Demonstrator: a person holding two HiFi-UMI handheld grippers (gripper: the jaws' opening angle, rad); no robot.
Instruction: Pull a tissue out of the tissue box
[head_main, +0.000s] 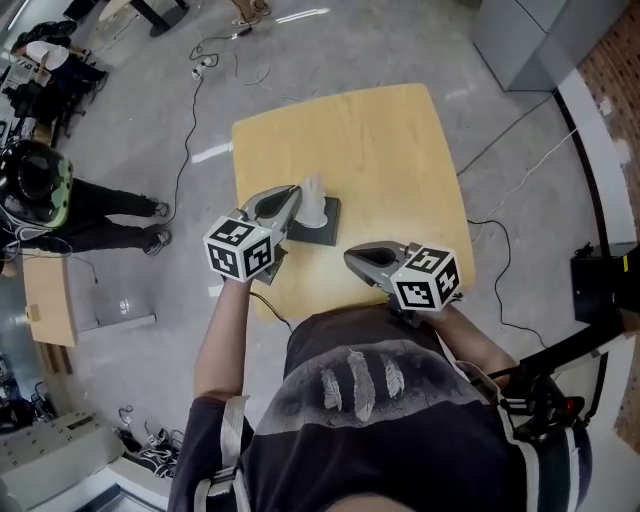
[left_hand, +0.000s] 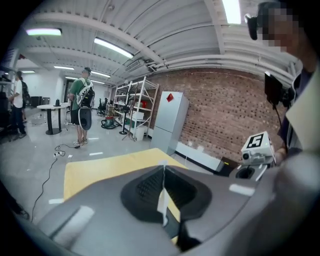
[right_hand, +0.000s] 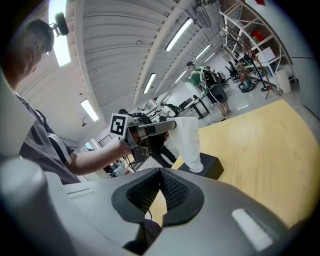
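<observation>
Tissue (head_main: 314, 198) is hanging from left gripper (head_main: 296, 195), jaws clamping its top; lower end is sitting in tissue box (head_main: 322, 234) beneath, not yet free. Right gripper (head_main: 352, 258) is waiting closed, empty.

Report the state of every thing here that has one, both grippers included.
white paper tissue: partly drawn out, top pinched, lower end in the box's opening.
flat black tissue box: lying flat on the wooden table, tissue standing out of its top.
left gripper: shut on the tissue above the box.
right gripper: shut, empty, apart from the box.
</observation>
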